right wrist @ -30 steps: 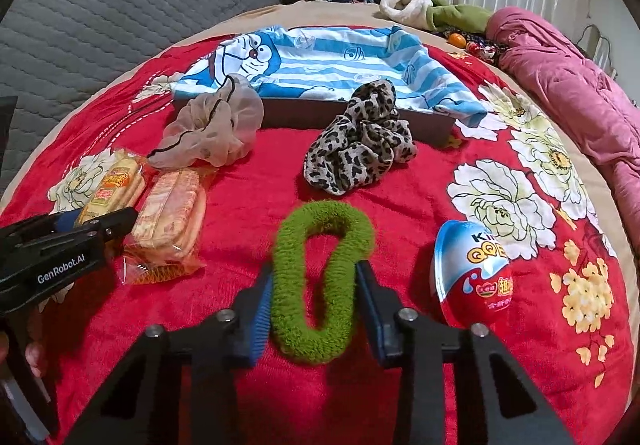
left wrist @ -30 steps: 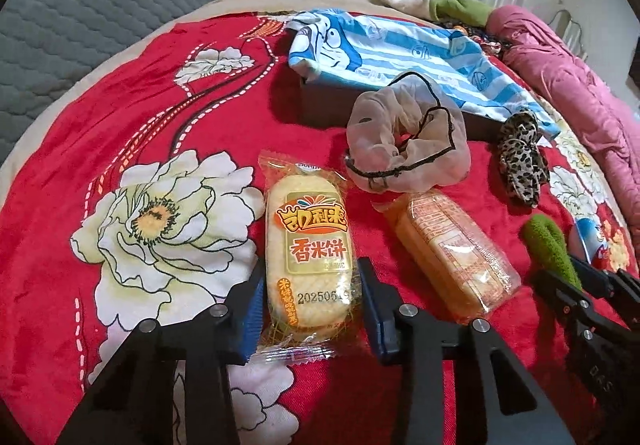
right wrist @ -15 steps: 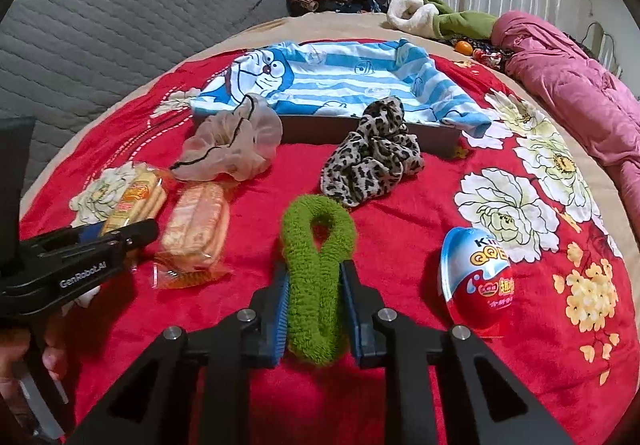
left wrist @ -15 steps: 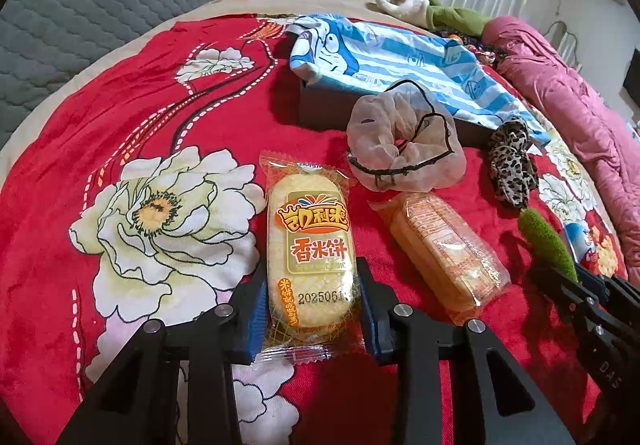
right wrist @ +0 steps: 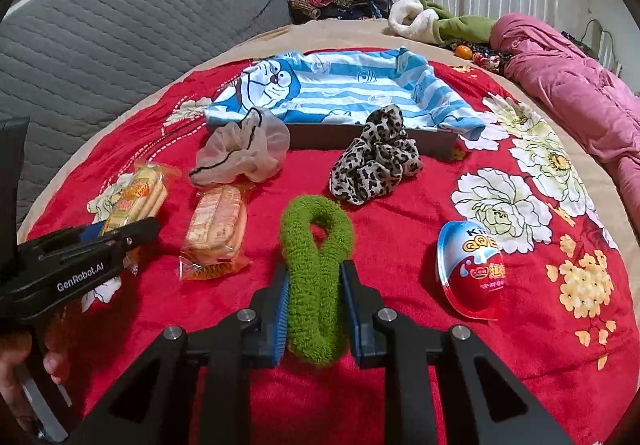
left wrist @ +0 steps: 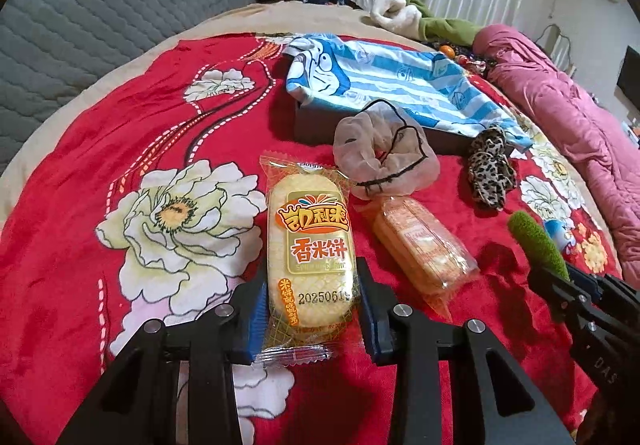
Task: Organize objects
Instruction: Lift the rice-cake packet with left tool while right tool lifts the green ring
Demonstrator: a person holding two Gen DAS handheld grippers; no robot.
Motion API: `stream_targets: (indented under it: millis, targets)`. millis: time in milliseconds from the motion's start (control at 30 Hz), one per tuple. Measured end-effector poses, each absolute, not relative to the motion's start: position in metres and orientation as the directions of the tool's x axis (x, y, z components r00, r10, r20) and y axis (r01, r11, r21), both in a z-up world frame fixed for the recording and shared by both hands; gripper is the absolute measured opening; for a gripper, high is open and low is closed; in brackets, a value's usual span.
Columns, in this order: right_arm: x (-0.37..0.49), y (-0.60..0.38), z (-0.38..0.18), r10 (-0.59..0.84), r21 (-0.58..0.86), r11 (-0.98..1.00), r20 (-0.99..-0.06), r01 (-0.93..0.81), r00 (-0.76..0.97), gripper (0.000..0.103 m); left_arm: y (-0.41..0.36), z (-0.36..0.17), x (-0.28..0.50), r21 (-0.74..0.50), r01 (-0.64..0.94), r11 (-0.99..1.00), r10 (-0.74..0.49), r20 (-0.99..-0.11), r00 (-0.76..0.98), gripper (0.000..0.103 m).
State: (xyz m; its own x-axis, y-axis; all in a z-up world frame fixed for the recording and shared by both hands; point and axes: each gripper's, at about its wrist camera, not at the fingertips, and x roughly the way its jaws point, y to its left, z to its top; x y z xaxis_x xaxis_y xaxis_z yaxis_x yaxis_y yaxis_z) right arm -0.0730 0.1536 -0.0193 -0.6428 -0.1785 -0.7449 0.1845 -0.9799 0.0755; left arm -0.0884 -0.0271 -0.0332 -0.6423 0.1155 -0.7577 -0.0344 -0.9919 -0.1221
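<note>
The striped cloth [right wrist: 340, 89] hides the dark box's [right wrist: 360, 137] inside.

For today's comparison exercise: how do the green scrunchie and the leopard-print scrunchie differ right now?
The green scrunchie is plain and fuzzy; the leopard-print scrunchie is spotted and smoother. The green one is squeezed into a long loop between the right tongs; the leopard one lies loose and bunched beside the box. Both are fabric hair ties on the red blanket.
</note>
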Motion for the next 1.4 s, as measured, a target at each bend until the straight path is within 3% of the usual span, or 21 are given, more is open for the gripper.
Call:
stream_targets:
  millis: [1400]
  targets:
    - [0.002, 0.154, 0.055, -0.19, 0.051, -0.978, -0.624, 0.203, -0.758, 0.024, -0.009, 0.049, 0.007, -0.063, -0.076, -0.995, 0.098, -0.633, -0.768, 0.039]
